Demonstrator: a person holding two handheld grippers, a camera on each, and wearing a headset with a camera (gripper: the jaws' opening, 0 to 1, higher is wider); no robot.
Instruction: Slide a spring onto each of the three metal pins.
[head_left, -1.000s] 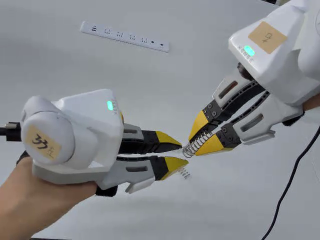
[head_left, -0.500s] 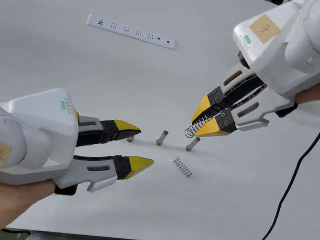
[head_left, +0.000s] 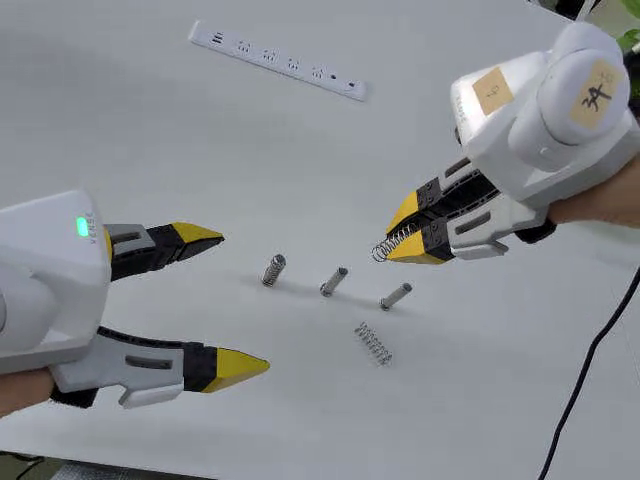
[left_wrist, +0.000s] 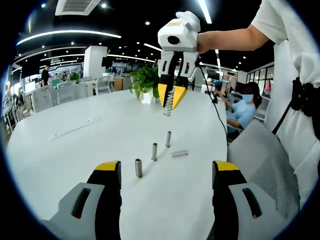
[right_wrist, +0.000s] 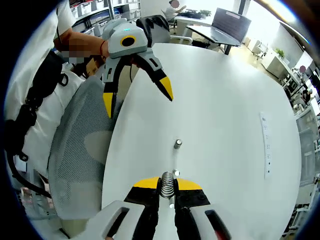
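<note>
Three short metal pins lie in a row on the white table. The left pin (head_left: 273, 270) (left_wrist: 138, 168) carries a spring. The middle pin (head_left: 333, 282) (left_wrist: 154, 151) and right pin (head_left: 395, 296) (left_wrist: 168, 139) are bare. A loose spring (head_left: 372, 343) (left_wrist: 180, 154) lies just in front of them. My left gripper (head_left: 230, 300) (left_wrist: 166, 172) is open wide, empty, to the left of the pins. My right gripper (head_left: 400, 240) (right_wrist: 168, 184) hovers above the right pin, shut on another spring (head_left: 390, 245) (right_wrist: 167, 184), whose free end sticks out past the tips.
A white power strip (head_left: 280, 60) (right_wrist: 266, 145) lies at the far side of the table. A black cable (head_left: 590, 370) trails along the right edge. A mesh chair (right_wrist: 80, 160) stands by the table's near edge. White table (head_left: 150, 150) surrounds the pins.
My left gripper has opened wide and drawn back to the left, leaving the spring-covered pin on the table. My right gripper has shifted slightly up and right with its spring.
</note>
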